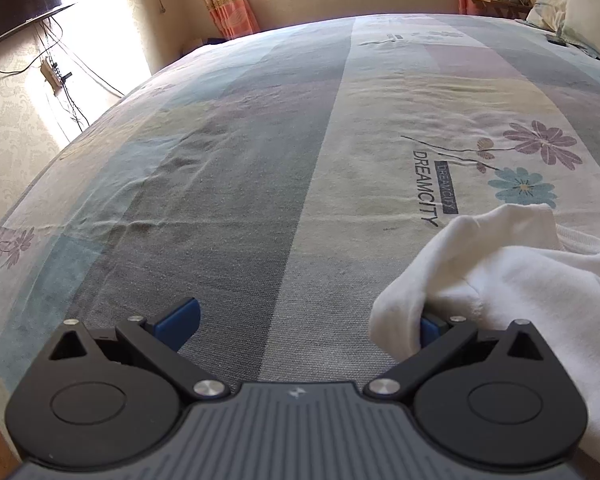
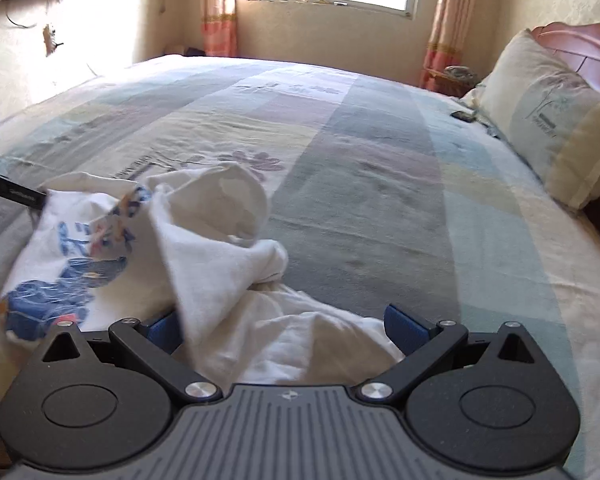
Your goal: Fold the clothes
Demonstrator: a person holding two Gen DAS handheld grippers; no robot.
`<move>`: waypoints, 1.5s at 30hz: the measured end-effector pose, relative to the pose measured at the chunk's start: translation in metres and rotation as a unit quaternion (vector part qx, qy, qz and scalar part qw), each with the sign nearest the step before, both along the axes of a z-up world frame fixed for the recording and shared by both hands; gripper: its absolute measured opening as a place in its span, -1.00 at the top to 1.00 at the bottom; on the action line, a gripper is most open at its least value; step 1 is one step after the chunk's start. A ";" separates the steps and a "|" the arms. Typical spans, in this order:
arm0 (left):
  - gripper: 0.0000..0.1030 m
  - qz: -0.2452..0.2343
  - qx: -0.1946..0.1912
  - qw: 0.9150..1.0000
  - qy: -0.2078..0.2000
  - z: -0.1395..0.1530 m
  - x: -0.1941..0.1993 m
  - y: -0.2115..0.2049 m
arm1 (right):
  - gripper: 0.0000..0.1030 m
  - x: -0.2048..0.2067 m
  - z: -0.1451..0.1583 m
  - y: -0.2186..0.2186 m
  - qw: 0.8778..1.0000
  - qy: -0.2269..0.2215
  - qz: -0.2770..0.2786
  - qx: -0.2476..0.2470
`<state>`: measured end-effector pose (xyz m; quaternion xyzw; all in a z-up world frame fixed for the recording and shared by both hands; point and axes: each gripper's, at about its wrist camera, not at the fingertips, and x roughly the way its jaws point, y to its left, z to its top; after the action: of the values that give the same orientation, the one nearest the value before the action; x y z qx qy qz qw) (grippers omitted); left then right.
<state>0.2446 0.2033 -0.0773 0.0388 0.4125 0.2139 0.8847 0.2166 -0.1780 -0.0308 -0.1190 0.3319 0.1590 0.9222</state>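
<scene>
The left gripper is spread wide, a fold of the white T-shirt draped over its right finger. The right gripper also gapes, the crumpled shirt bunched between and beyond its fingers on the bedsheet. Farther off to its right, a pillow leans against the headboard.

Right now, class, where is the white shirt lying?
The white shirt lies crumpled on the bed, between the right tongs in the right view, low right in the left view.
</scene>
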 end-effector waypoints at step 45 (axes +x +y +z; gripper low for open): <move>-0.99 -0.081 0.013 0.996 0.046 -0.013 0.012 -0.009 | -1.00 0.126 -0.048 -0.003 0.968 0.139 0.001 -0.208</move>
<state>0.2566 0.1941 -0.0903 0.0933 0.4450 0.1448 0.8788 0.3430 -0.1812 -0.0791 -0.2855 0.4824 0.1028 0.8217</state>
